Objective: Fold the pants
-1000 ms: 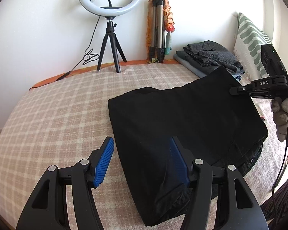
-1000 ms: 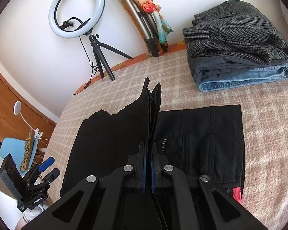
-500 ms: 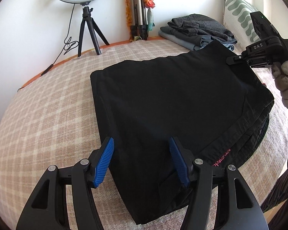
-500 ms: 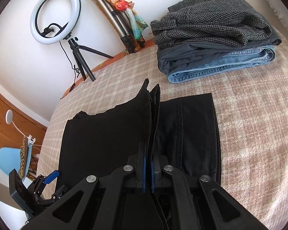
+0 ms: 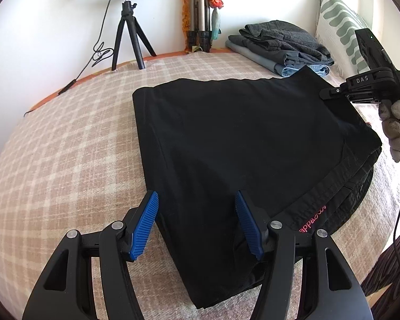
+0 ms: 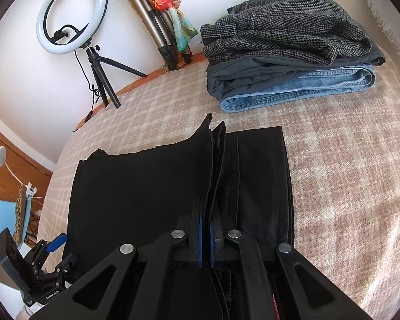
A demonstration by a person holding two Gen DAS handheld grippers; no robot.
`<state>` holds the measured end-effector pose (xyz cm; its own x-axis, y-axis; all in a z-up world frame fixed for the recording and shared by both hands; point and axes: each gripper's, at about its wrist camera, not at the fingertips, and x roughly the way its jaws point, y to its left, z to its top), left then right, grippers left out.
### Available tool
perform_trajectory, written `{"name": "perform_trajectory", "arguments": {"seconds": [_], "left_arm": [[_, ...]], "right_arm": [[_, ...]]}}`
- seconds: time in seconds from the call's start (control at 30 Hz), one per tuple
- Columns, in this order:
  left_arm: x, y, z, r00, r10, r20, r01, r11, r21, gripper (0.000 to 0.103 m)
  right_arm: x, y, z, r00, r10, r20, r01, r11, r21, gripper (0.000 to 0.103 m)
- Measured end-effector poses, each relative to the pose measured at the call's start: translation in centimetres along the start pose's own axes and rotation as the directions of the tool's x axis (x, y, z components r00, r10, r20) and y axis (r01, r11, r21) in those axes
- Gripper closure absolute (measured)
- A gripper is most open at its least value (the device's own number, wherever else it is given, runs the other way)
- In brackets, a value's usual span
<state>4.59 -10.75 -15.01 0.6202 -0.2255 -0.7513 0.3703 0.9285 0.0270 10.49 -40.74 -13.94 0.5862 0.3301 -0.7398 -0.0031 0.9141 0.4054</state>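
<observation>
The black pants (image 5: 240,144) lie folded over on the checked blanket; they also fill the middle of the right wrist view (image 6: 146,186). My left gripper (image 5: 196,224) is open, its blue pads on either side of the near corner of the fold, holding nothing. My right gripper (image 6: 206,229) is shut on the pants' upper layer, holding its edge raised above the lower layer (image 6: 261,181). In the left wrist view the right gripper (image 5: 360,90) sits at the far right edge of the pants. In the right wrist view the left gripper (image 6: 57,256) shows at the lower left.
A stack of folded clothes (image 6: 288,53) lies at the back of the bed (image 5: 53,146), also in the left view (image 5: 280,45). A ring light on a tripod (image 6: 74,26) and a folded tripod (image 5: 197,13) stand by the wall. A striped pillow (image 5: 338,21) is far right.
The right gripper has carried the pants' upper layer further over the lower part, which shows less. The left gripper has come nearer the pants' near corner and stayed open.
</observation>
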Motion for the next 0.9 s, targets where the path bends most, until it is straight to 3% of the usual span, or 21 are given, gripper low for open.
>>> {"name": "perform_trajectory", "arguments": {"seconds": [0.27,0.33,0.43,0.5,0.67,0.9], "left_arm": [[0.2,0.1,-0.1,1.000,0.013,-0.014,-0.013,1.000,-0.006,0.043],[0.2,0.2,-0.1,1.000,0.014,-0.016,-0.014,1.000,-0.008,0.043],[0.2,0.3,-0.2,1.000,0.014,-0.017,-0.014,1.000,-0.012,0.043],[0.2,0.3,-0.2,1.000,0.016,-0.018,-0.017,1.000,-0.012,0.043],[0.2,0.2,-0.2,1.000,0.019,-0.018,-0.019,1.000,-0.011,0.043],[-0.1,0.3,-0.4,1.000,0.014,-0.024,-0.014,1.000,-0.023,0.043]], "right_arm": [[0.3,0.7,0.1,0.994,-0.113,0.013,0.113,0.991,-0.074,0.098],[0.0,0.6,0.2,0.991,-0.131,0.029,0.133,0.989,-0.065,0.090],[-0.9,0.8,0.5,0.980,-0.187,0.067,0.191,0.979,-0.072,0.086],[-1.8,1.2,0.8,0.975,-0.198,0.100,0.206,0.976,-0.074,0.075],[-3.2,3.6,1.3,0.977,-0.135,0.163,0.156,0.980,-0.124,0.067],[-2.2,10.1,1.6,0.988,-0.005,0.152,0.046,0.963,-0.267,0.064]]}}
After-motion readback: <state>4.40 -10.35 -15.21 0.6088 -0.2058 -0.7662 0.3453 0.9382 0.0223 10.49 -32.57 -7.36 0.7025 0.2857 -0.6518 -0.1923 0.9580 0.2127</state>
